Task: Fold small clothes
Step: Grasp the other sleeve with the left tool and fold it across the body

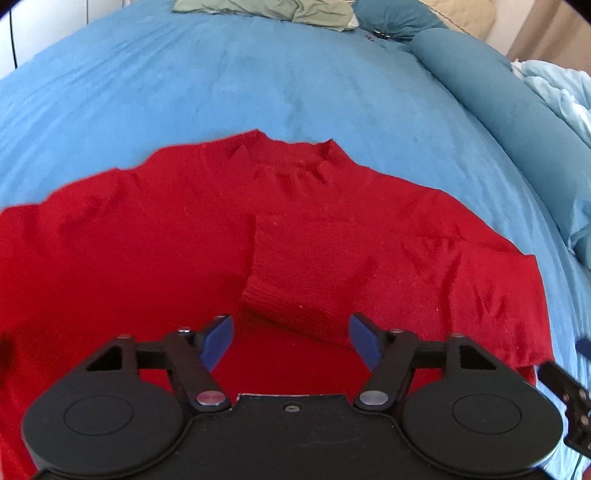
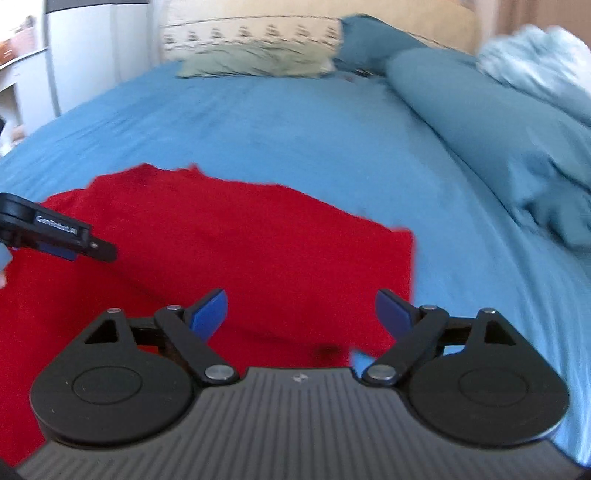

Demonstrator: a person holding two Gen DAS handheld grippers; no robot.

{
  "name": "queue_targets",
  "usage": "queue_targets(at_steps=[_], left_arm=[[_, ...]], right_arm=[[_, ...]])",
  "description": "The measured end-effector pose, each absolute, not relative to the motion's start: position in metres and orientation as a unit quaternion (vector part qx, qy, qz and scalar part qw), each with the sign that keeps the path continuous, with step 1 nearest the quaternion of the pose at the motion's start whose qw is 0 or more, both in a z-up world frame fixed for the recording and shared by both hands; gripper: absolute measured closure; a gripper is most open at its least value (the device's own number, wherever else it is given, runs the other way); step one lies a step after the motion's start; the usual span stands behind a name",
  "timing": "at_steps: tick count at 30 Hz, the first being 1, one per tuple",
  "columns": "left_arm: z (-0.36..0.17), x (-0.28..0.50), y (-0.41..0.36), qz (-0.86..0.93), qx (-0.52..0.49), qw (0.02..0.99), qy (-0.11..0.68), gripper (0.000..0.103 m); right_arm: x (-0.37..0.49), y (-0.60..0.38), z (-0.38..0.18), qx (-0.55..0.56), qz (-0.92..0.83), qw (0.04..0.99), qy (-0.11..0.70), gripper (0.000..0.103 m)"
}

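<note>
A red knit sweater (image 1: 147, 240) lies flat on the blue bed, collar away from me. One ribbed sleeve (image 1: 295, 280) is folded in across its middle. My left gripper (image 1: 291, 339) is open and empty, hovering just above the sleeve's cuff. In the right wrist view the sweater (image 2: 229, 251) fills the lower left. My right gripper (image 2: 301, 314) is open and empty above the sweater's right side edge. The left gripper's fingers (image 2: 74, 243) show at the left edge of that view.
The blue bed cover (image 1: 258, 85) stretches away beyond the sweater. A green folded garment (image 1: 266, 9) lies at the far end. A teal rolled duvet (image 2: 480, 110) and light blue bedding (image 2: 535, 62) lie along the right. A white cabinet (image 2: 92, 48) stands far left.
</note>
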State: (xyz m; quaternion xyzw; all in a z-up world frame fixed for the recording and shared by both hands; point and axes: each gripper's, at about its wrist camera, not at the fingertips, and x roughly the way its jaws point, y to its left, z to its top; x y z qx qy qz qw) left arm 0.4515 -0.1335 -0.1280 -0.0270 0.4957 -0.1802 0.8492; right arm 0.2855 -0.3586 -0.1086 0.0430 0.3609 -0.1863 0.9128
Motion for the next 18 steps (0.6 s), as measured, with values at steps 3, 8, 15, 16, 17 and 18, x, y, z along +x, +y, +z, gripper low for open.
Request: queue_targets(at_steps=[3, 8, 15, 16, 17, 18], left_arm=[[-0.133, 0.455, -0.137, -0.175, -0.035, 0.851, 0.494, 0.05], [-0.134, 0.469, -0.15, -0.159, -0.033, 0.856, 0.491, 0.096], [-0.09, 0.476, -0.142, -0.161, -0.06, 0.89, 0.422, 0.099], [-0.078, 0.475, -0.137, -0.157, -0.064, 0.898, 0.406, 0.099], [-0.065, 0.473, -0.128, -0.146, -0.068, 0.908, 0.386, 0.099], [-0.056, 0.47, -0.12, -0.136, -0.068, 0.916, 0.371, 0.099]], right_arm=[[0.267, -0.369, -0.121, 0.066, -0.22, 0.899, 0.373, 0.0], [0.258, -0.376, -0.141, 0.091, -0.267, 0.875, 0.394, 0.0], [0.282, -0.385, -0.151, 0.114, -0.29, 0.862, 0.399, 0.0], [0.286, -0.386, -0.15, 0.116, -0.292, 0.862, 0.398, 0.0], [0.293, -0.387, -0.151, 0.116, -0.295, 0.862, 0.396, 0.0], [0.297, -0.389, -0.151, 0.116, -0.296, 0.861, 0.397, 0.0]])
